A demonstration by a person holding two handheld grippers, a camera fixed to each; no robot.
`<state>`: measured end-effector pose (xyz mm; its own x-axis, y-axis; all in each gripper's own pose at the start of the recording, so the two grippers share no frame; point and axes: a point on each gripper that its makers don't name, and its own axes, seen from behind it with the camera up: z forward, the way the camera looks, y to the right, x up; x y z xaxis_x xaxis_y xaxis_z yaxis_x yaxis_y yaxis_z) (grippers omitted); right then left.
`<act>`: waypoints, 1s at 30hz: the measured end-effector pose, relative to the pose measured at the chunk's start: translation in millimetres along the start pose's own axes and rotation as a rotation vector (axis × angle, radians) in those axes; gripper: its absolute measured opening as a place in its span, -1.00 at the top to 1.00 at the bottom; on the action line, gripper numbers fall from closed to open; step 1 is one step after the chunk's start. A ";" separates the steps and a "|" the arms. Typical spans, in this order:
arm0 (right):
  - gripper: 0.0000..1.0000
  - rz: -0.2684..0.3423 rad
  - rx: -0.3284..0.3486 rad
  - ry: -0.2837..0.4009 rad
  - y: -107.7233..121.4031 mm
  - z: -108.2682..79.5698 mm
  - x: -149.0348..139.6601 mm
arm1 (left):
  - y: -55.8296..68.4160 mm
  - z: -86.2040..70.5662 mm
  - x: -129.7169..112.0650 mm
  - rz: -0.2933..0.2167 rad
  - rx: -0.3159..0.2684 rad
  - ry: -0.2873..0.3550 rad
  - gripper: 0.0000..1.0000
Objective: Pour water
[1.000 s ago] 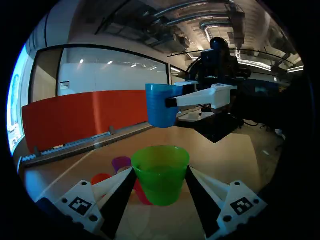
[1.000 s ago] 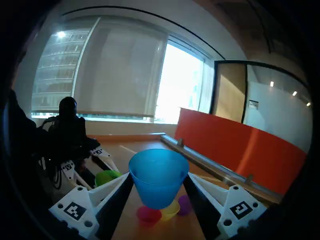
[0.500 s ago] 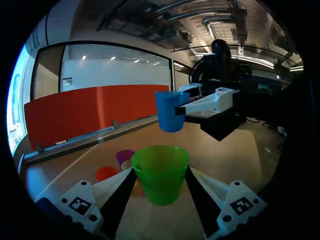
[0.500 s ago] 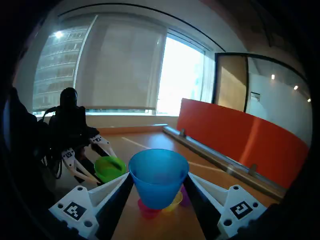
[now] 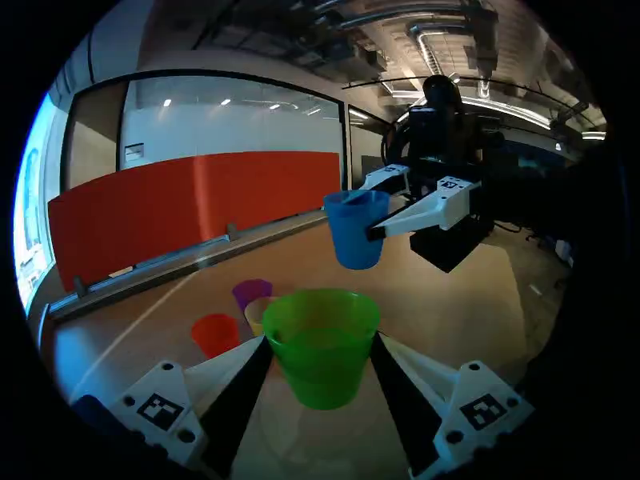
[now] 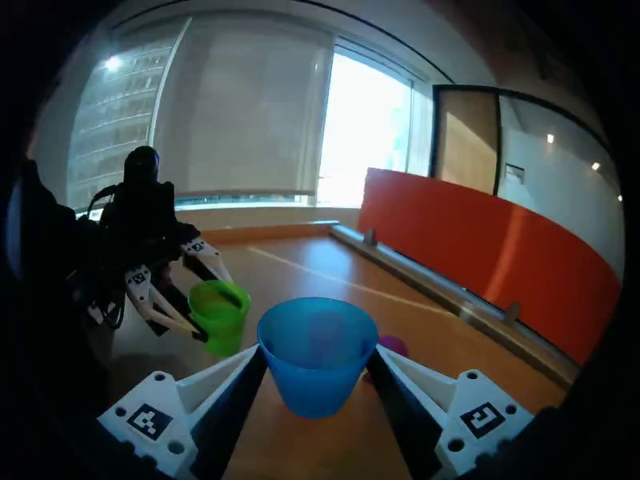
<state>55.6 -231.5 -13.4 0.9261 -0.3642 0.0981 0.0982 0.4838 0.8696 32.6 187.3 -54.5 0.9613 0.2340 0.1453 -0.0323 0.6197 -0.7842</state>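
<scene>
In the left gripper view my left gripper [image 5: 320, 364] is shut on an upright green cup [image 5: 322, 344], held above the wooden table [image 5: 448, 296]. Farther off and higher, the right gripper [image 5: 376, 210] grips a blue cup [image 5: 355, 228], also upright. In the right gripper view that blue cup [image 6: 317, 354] sits between the fingers of my right gripper [image 6: 317, 368], its inside looking empty. The left gripper [image 6: 196, 300] with the green cup [image 6: 218, 315] is off to the left, level with it.
On the table below stand an orange-red cup [image 5: 215, 333], a purple cup [image 5: 252, 293] and a yellowish cup [image 5: 258, 312]; the purple cup [image 6: 390, 346] peeks from behind the blue one. An orange partition [image 5: 184, 204] with a metal rail runs along the table's far edge.
The blue cup has come down and moved away from the green cup. Both views have tipped downward, showing more table and the small cups farther below.
</scene>
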 end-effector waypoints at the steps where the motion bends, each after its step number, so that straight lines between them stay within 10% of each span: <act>1: -0.78 0.001 0.003 -0.006 -0.6 0.0 -2.7 | -0.4 0.6 -2.2 0.001 0.001 -0.007 -0.67; 30: -0.79 0.012 0.051 -0.153 -14.0 10.0 -77.9 | -2.7 6.0 -45.6 -0.004 -0.006 -0.147 -0.67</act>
<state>-21.5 -217.9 -28.4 0.8604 -0.4775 0.1780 0.0651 0.4495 0.8909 -12.8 179.5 -55.4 0.9111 0.3388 0.2348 -0.0263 0.6164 -0.7870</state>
